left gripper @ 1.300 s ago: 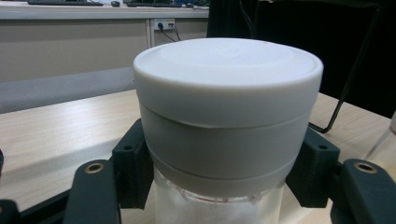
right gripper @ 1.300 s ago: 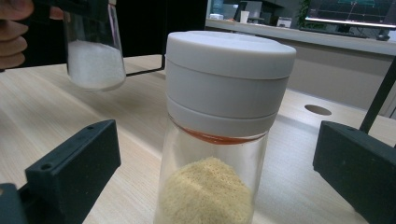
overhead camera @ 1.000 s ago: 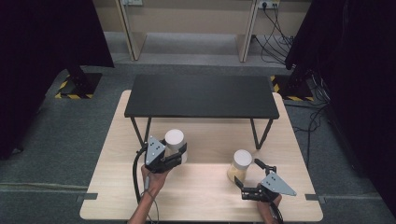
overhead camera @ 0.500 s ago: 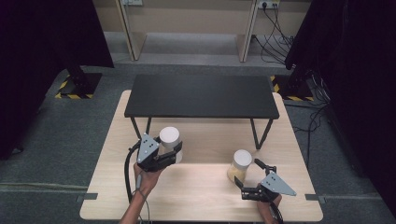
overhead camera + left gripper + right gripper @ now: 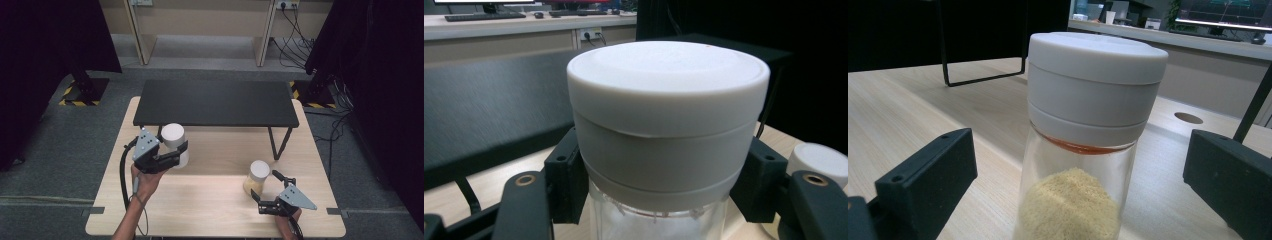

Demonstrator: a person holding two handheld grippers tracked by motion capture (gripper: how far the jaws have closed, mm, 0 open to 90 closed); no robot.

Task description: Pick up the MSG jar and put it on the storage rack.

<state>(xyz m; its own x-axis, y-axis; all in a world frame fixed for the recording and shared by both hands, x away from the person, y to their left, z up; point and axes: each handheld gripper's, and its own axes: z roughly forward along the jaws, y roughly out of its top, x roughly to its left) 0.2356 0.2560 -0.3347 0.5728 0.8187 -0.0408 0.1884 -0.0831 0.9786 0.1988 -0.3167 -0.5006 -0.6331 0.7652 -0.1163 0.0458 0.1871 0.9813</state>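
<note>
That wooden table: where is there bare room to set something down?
The wooden table is bare in the middle, between the left claw holding a white-capped jar and the powder jar standing between the open jaws of the right claw. The black shelf top is bare too. Beneath it, the legs crowd.

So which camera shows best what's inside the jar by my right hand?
The right gripper view: the jar stands close between the open right tongs, its yellow powder plain through glass. The high view shows it small; the left gripper view catches just its lid.
</note>
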